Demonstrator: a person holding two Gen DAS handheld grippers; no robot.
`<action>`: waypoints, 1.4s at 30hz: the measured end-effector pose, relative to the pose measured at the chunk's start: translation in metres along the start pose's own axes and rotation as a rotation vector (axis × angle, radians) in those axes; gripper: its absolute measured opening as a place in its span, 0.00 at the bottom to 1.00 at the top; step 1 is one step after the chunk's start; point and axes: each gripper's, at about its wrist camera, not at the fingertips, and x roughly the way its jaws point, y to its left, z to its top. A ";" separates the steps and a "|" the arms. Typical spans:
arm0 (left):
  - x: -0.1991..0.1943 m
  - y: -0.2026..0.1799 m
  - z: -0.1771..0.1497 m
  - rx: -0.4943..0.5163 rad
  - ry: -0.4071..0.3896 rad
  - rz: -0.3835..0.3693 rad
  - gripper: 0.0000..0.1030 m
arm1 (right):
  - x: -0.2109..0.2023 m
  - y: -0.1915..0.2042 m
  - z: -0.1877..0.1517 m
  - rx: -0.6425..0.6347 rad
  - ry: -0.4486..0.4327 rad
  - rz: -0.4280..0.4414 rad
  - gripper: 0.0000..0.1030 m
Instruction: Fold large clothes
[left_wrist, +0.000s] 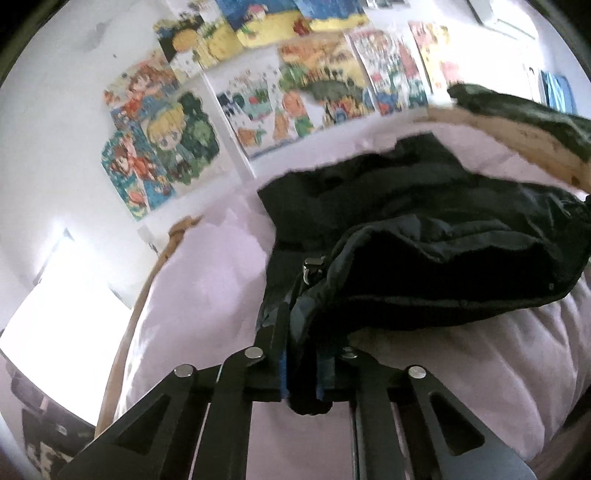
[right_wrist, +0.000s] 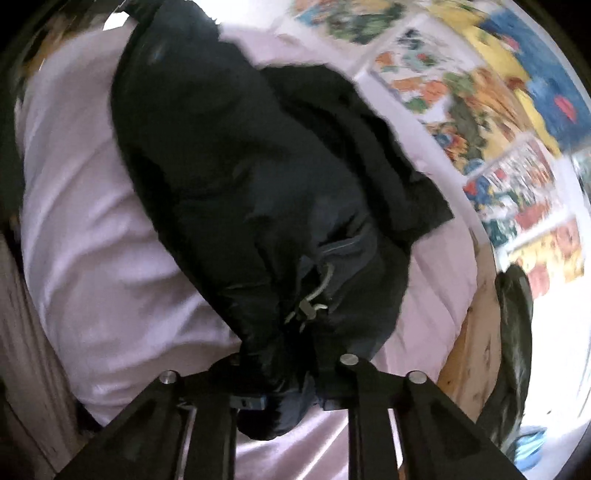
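A large black padded jacket (left_wrist: 424, 236) lies crumpled on a bed with a pale lilac cover (left_wrist: 207, 295). My left gripper (left_wrist: 301, 332) is shut on a bunched edge of the jacket, beside a small metal zip pull (left_wrist: 312, 267). The cloth rises from the bed into its jaws. In the right wrist view the same jacket (right_wrist: 236, 166) stretches away across the lilac cover (right_wrist: 85, 229). My right gripper (right_wrist: 288, 369) is shut on another bunched part of it, just below a grey drawcord with a toggle (right_wrist: 308, 306). The fingertips are hidden in the cloth.
Colourful cartoon posters (left_wrist: 258, 92) cover the white wall behind the bed. A wooden bed frame (left_wrist: 517, 144) runs along the far right, with a dark green garment (left_wrist: 524, 110) draped on it. A bright window (left_wrist: 62, 295) is at the left. The wooden frame (right_wrist: 469, 354) also shows at the right.
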 end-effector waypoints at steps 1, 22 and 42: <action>-0.004 0.001 0.003 -0.009 -0.018 0.007 0.08 | -0.005 -0.004 0.002 0.015 -0.020 -0.016 0.10; -0.089 0.033 0.069 -0.088 -0.278 0.009 0.05 | -0.111 -0.089 0.038 0.313 -0.278 -0.213 0.09; 0.069 0.061 0.191 -0.036 -0.219 0.170 0.04 | -0.011 -0.203 0.135 0.417 -0.244 -0.410 0.09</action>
